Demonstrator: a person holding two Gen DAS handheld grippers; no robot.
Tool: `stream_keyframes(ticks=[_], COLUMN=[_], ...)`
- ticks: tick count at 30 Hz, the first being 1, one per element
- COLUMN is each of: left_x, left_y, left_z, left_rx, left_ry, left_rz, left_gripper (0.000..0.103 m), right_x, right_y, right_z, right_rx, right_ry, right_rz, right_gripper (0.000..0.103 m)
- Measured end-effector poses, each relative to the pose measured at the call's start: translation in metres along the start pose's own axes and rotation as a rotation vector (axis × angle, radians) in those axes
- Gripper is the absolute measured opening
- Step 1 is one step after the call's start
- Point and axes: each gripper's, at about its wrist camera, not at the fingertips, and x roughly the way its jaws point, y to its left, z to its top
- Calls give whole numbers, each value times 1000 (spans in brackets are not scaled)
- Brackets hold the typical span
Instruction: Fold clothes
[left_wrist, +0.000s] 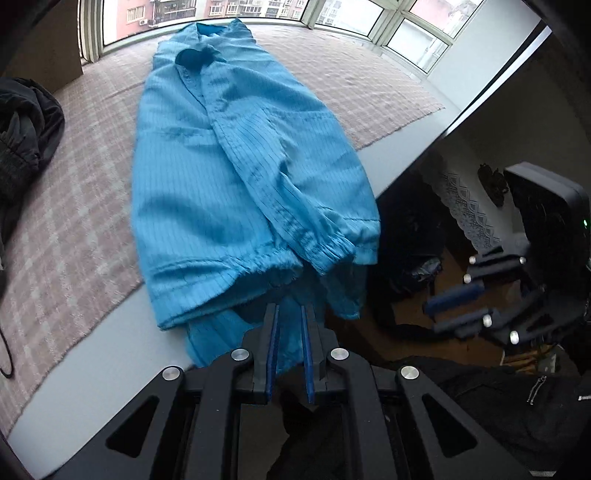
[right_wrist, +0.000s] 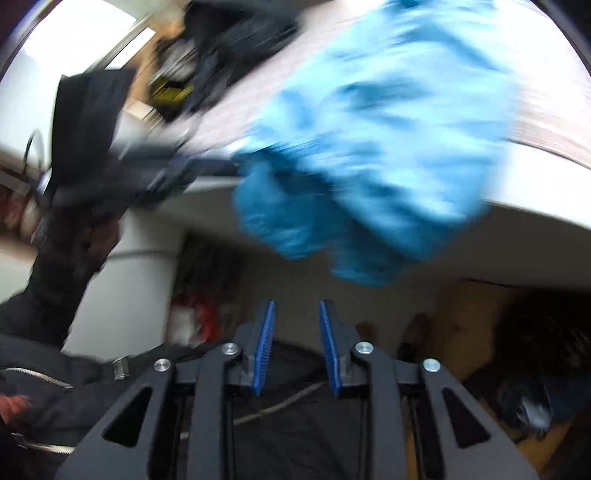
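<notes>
Left tool (left_wrist: 290, 308) pinches blue garment's (left_wrist: 236, 177) hem.

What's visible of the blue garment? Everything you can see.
The blue garment is a bright blue jacket or coat of thin cloth with fine dark stripes. It lies lengthwise on a pinkish checked blanket, collar at the far end by the window, both sides folded inward, elastic cuffs near the hem. The hem hangs off the near table edge, with fabric between the left gripper pads. The right gripper is clear of it, empty.
</notes>
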Motion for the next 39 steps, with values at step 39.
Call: stream_keyframes(ticks=[39], left_x=[89], left_y=[-32], left_z=[22], left_rx=[1], left_ry=[83], left_rz=[18], left_gripper=[20], right_x=[56], right_y=[-61], right_z=[5], right_rx=[57], right_ry=[-63], right_rz=[-201], right_gripper=[28])
